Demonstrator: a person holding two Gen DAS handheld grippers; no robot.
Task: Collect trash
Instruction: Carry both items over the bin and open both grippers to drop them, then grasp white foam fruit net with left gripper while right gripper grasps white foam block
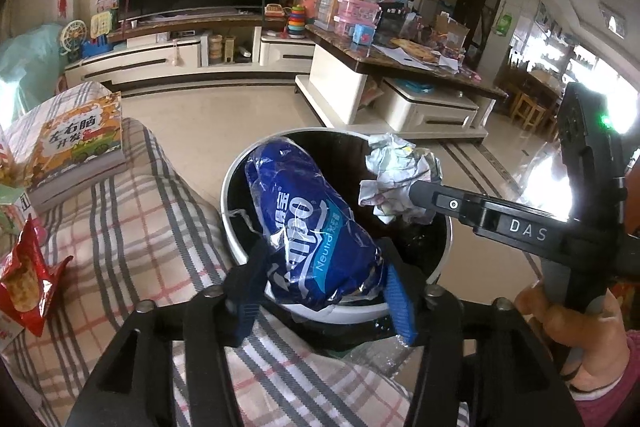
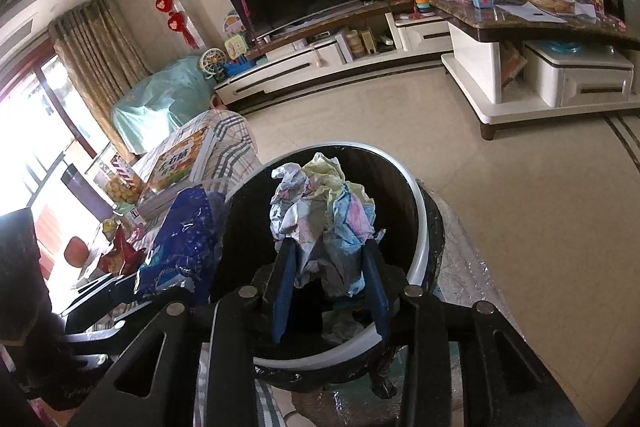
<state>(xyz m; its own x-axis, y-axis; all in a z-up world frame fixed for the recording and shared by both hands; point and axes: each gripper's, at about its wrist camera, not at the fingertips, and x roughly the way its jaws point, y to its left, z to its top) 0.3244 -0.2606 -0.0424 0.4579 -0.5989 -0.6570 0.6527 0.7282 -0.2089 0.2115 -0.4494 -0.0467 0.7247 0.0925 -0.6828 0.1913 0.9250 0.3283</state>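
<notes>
Drop step: both loads hang over the trash bin (image 1: 240, 171). Left gripper (image 1: 320, 291) jaws flank the blue wrapper (image 1: 308, 223); right gripper (image 2: 330, 287) jaws flank the crumpled paper (image 2: 320, 211); whether either grasp is released, cannot tell. Best to spread jaws wide and keep both inside the rim.

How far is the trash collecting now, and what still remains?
Done: both pieces have reached the bin. In hand: the blue wrapper sits between the left gripper fingers and the crumpled paper between the right gripper fingers, both over the opening, not yet dropped. Left: the red snack bag lies on the plaid cloth.
</notes>
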